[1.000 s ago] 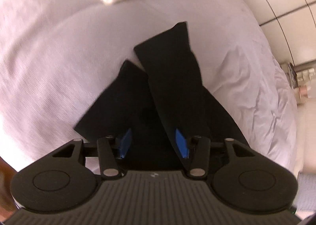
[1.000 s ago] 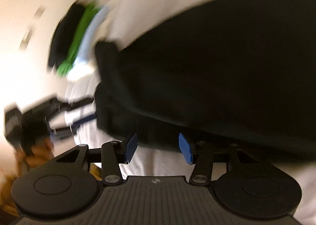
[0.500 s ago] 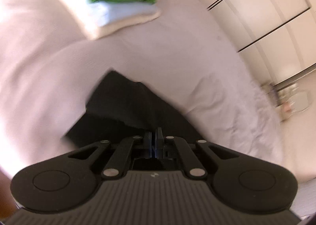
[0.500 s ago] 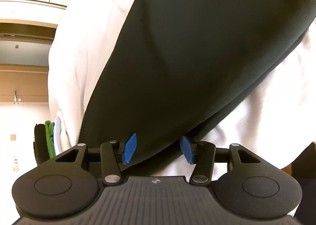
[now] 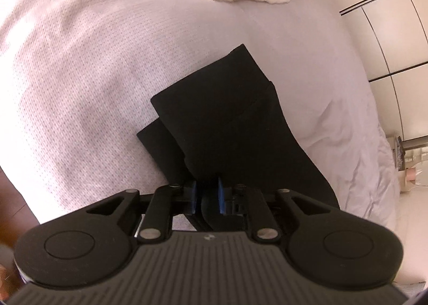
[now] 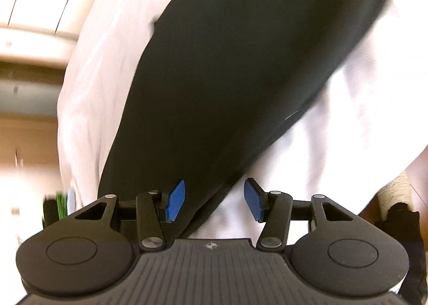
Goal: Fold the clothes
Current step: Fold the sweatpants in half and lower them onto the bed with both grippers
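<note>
A fold of the black trousers is pinched in the left gripper, whose jaws have just been opening and may drop it, while the right gripper is held half open, empty.

pale pink bedspread covers the bed, cream wardrobe doors behind, small clutter at right.
</note>
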A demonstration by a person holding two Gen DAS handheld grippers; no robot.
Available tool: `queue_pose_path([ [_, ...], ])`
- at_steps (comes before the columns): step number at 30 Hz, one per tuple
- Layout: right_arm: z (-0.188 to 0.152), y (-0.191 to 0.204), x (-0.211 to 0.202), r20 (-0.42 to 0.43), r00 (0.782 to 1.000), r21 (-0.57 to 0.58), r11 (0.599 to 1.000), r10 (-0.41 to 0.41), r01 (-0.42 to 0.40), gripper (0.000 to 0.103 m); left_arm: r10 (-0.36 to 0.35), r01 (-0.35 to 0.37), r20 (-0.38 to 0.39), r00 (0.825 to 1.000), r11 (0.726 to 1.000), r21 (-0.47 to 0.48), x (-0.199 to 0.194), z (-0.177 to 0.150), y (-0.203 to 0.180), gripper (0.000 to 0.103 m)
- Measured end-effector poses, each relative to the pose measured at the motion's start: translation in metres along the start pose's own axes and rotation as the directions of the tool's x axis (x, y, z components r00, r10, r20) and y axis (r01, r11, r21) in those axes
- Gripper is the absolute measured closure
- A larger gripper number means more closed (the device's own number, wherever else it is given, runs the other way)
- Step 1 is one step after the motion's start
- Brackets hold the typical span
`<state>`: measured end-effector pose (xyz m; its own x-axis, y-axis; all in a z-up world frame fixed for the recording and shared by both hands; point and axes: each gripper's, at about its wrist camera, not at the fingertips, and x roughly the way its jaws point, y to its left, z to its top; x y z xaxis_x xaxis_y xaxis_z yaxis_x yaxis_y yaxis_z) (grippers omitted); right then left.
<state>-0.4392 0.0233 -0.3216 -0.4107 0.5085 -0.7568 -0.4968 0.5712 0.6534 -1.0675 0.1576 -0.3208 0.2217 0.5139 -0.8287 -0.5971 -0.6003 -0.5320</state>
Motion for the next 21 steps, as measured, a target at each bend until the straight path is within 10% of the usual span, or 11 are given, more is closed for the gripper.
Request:
queue_pose_path([
  [5, 0.027, -0.021, -0.012, 0.095, 0.995, 0.103, 0.994, 0.018, -0.027, 0.058, 0.051, -0.051, 0.006, 0.999, 0.996, 0.068, 0.000, 0.002, -0.002, 0.095],
  [8, 0.039, -0.025, -0.009, 0.120, 0.993, 0.118, 0.993, -0.005, -0.010, 0.099, 0.070, -0.073, 0.026, 0.997, 0.987, 0.144, -0.011, 0.001, -0.004, 0.103],
  [11, 0.043, -0.004, -0.020, 0.164, 0.986, -0.004, 1.000, 0.005, -0.004, 0.100, 0.041, -0.071, 0.100, 0.994, 0.946, 0.318, -0.033, -0.009, -0.027, 0.102],
  [16, 0.046, 0.007, -0.013, 0.145, 0.987, -0.101, 0.991, -0.071, 0.086, 0.101, 0.236, -0.232, 0.052, 0.970, 0.848, 0.477, 0.010, -0.025, -0.026, 0.095],
  [21, 0.034, 0.014, 0.011, 0.093, 0.977, -0.075, 0.977, -0.194, 0.201, 0.073, 0.345, -0.284, 0.017, 0.938, 0.740, 0.609, 0.011, -0.025, -0.053, 0.083],
])
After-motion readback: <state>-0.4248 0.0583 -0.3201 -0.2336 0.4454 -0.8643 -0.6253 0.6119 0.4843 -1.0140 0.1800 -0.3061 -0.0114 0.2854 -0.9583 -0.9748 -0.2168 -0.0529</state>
